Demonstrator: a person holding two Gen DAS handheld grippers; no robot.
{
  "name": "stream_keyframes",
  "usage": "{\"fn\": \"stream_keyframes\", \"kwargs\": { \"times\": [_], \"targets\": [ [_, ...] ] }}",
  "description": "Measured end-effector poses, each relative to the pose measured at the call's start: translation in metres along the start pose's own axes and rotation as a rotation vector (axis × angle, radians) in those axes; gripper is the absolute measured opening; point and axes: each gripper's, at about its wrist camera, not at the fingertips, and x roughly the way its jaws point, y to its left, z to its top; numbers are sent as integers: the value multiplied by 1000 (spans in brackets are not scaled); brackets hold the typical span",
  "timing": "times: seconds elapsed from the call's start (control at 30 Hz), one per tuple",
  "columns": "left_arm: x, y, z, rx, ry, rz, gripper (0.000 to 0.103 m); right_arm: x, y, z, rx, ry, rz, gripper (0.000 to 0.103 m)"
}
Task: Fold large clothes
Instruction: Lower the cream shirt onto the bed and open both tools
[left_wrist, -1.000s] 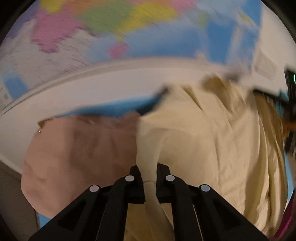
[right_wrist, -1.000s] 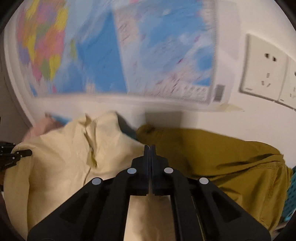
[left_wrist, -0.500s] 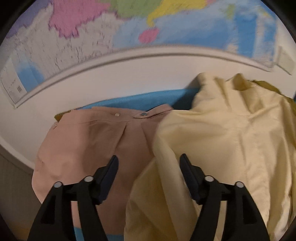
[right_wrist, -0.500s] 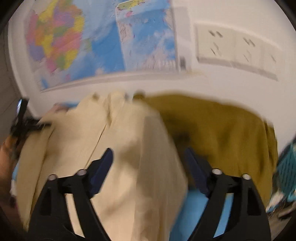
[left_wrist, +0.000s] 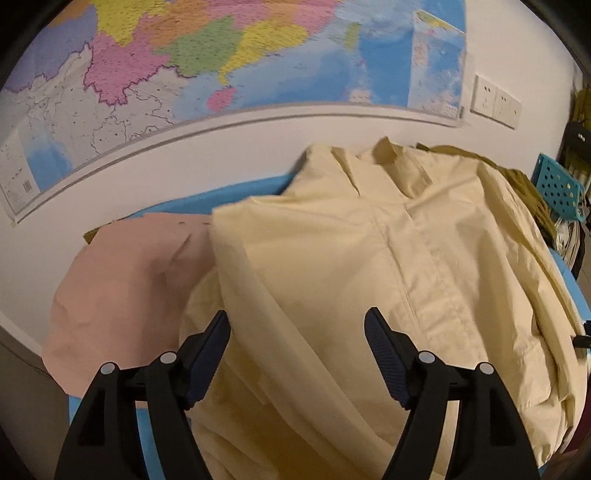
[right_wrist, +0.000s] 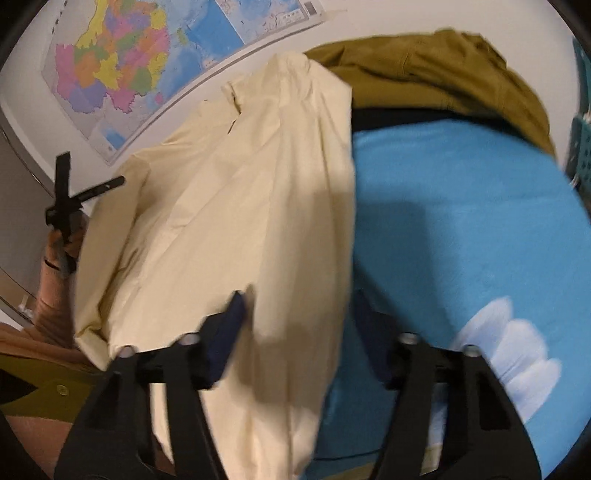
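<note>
Left gripper (left_wrist: 297, 334): it points obliquely downward over the work surface. Its jaws stand wide apart and have just been opening. The cream garment (left_wrist: 388, 266) lies below and ahead of them; a fold of it shows in the gap, but neither pad presses on it. One second ago these jaws were clamped on a narrow strip of that same cloth; that strip is now released and the cloth lies slack.

To the left of the cream garment lies a pink garment (left_wrist: 125, 280), partly overlapped by the cream edge. Both rest on the blue cover (left_wrist: 229, 194), which meets a white wall carrying a coloured map (left_wrist: 221, 55). An olive garment (left_wrist: 524, 181) shows behind the cream one at the right.

Right gripper (right_wrist: 297, 312): it also points obliquely downward, and the view is motion-blurred. Its jaws stand partly apart and have just been closing from a wider gap. The right-hand edge of the cream garment (right_wrist: 236, 206) hangs through the gap. Whether the pads touch the cloth cannot be told through the blur. One second ago these jaws were fully closed, with the wall sockets ahead; now the view looks down onto the blue cover (right_wrist: 461, 221), with the olive garment (right_wrist: 436, 74) at its far edge.

The left gripper's black frame (right_wrist: 66, 199) appears at the left edge of the right wrist view, beside the cream garment.
</note>
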Motion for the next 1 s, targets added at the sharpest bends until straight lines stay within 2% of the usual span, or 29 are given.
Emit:
{"fn": "stream_keyframes", "kwargs": {
  "times": [0.03, 0.07, 0.13, 0.23, 0.37, 0.47, 0.57, 0.67, 0.77, 0.83, 0.9, 0.93, 1.0],
  "targets": [
    [0, -4, -4, 5, 4, 2, 72, -2, 3, 0, -10, -9, -3, 22],
    [-1, -5, -7, 4, 7, -1, 72, -7, 3, 1, -21, -19, -11, 13],
    [-2, -7, -11, 5, 6, -11, 72, -22, 9, 6, -35, -54, -24, 5],
    [-10, -9, -15, 10, -10, -9, 72, -45, 24, 24, -104, -96, -91, 4],
    [-18, -11, -15, 17, -31, -9, 72, -90, 42, 64, -223, -189, -265, 4],
    [-21, -14, -15, 32, -42, -3, 72, -109, 38, 91, -269, -246, -397, 4],
    [-20, -15, -17, 42, -41, -3, 72, -100, 17, 118, -253, -262, -511, 5],
    [-17, -15, -21, 48, -24, 4, 72, -59, -17, 126, -209, -194, -593, 5],
    [-14, -14, -25, 53, 2, 16, 73, -19, -52, 119, -141, -122, -580, 6],
    [-14, -14, -29, 54, 16, 24, 82, -2, -63, 113, -115, -97, -582, 8],
    [-17, -15, -35, 54, 27, 34, 82, 12, -71, 107, -81, -65, -562, 10],
    [-18, -16, -39, 56, 32, 41, 82, 17, -73, 104, -77, -56, -560, 13],
    [-26, -17, -48, 63, 20, 102, 82, 20, -73, 100, -74, -59, -556, 21]
  ]
}}
